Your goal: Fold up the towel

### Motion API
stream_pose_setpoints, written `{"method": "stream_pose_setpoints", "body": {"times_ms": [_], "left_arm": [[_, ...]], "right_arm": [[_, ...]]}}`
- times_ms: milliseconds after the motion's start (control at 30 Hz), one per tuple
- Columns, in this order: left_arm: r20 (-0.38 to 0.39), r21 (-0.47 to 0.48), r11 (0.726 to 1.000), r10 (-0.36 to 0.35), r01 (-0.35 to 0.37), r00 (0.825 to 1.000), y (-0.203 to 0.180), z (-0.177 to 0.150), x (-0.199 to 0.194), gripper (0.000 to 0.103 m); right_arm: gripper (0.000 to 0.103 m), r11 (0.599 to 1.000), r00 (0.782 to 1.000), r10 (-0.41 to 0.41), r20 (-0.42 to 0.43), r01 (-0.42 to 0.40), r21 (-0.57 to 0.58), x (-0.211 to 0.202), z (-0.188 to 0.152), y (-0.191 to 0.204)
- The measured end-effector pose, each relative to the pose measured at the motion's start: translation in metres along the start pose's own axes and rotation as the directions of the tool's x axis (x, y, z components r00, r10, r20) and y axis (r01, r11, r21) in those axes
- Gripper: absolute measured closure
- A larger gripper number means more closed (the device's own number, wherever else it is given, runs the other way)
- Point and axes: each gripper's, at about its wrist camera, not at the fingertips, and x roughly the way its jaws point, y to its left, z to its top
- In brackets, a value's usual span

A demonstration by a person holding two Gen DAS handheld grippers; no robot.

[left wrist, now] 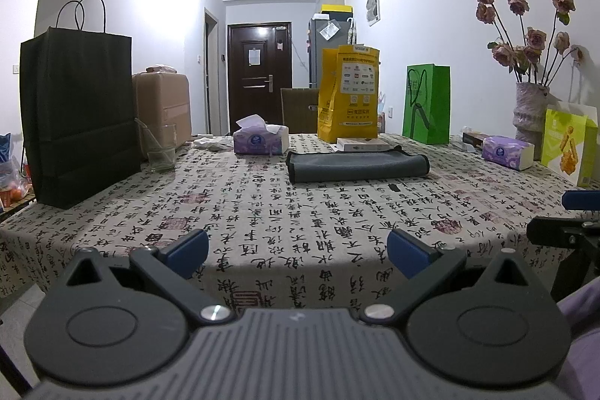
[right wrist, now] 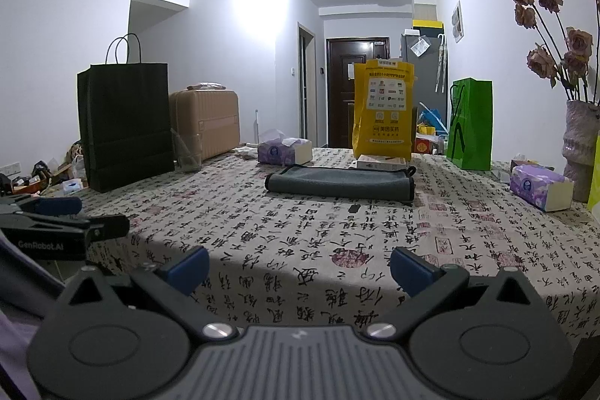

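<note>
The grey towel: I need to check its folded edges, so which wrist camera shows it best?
The right wrist view: the grey towel lies nearly centred, showing its rolled left edge and dark-trimmed right edge. The left wrist view shows the same towel whole too, but right of centre and flatter. Both grippers are open, short of it.

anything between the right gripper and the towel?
Only patterned tablecloth and one small dark object, too small to identify, just in front of the grey towel. The open right gripper hangs at the table's near edge. Right wrist view shows it.
</note>
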Motion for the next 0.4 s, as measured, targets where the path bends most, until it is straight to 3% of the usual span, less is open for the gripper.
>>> {"method": "stream_pose_setpoints", "body": {"times_ms": [400], "left_arm": [[-0.006,0.003,1.0,-0.001,0.001,1.0,-0.0031,-0.0015,-0.0001,0.0]], "right_arm": [[0.0,1.0,1.0,0.003,-0.02,-0.002,0.007,0.0031,-0.0019,-0.0015]]}}
